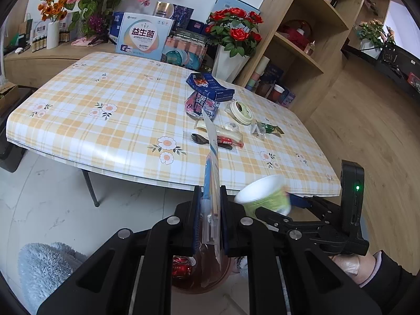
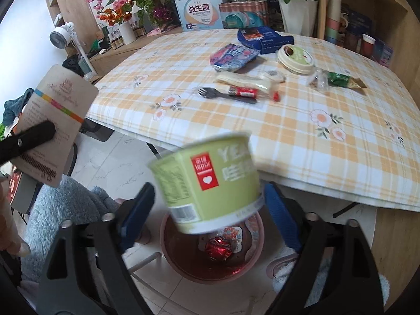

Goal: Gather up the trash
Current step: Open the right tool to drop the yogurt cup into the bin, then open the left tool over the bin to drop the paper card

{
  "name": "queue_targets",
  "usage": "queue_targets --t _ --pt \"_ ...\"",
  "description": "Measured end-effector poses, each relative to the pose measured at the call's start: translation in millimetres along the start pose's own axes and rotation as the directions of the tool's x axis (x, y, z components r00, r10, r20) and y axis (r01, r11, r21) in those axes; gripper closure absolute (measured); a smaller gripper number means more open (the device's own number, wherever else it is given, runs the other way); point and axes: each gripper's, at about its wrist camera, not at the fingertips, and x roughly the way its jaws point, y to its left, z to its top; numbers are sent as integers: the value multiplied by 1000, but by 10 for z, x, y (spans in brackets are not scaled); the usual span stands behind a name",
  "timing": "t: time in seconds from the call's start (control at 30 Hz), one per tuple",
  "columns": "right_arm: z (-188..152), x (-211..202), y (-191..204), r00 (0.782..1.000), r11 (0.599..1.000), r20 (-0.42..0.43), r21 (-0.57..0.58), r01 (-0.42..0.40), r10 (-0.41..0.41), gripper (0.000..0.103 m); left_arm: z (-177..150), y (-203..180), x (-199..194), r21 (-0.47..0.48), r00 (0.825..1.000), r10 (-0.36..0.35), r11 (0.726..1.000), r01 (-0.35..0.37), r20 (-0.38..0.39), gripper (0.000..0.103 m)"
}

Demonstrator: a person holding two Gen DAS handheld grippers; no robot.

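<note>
My left gripper is shut on a flat cardboard packet, seen edge-on here and face-on as a printed card in the right wrist view. My right gripper is open. A green paper cup, tilted and blurred, sits loose between its blue pads, right above a pink bin on the floor that holds a red crushed can. On the checked table lie a black spork, a red sachet, a round lid, a green wrapper, a pink snack bag and a blue box.
The table edge hangs just beyond both grippers, with a dark leg under it. A fluffy blue fabric lies on the floor at left. Wooden shelves, rose vase and boxes stand behind the table.
</note>
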Motion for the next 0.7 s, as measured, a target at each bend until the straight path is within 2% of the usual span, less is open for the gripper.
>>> queue_targets --t 0.03,0.1,0.27,0.47,0.7 --pt "27 -7 13 1000 1000 8 -2 0 0 10 -3 9 1 -1 1000 0 1000 0 0 90" --pt "72 -33 24 1000 1000 20 -4 -5 5 10 0 1 -1 0 1000 -1 1000 1 -1 90" --pt "141 -172 -56 997 999 62 16 41 -42 8 -8 2 5 5 1000 -7 1000 7 -1 90" --pt "204 -364 -276 989 993 109 70 96 -104 7 -22 -36 32 15 1000 -19 1000 20 -15 90" --pt "285 -530 -433 979 988 155 102 119 -134 7 -24 -119 113 32 999 -31 999 33 -41 90"
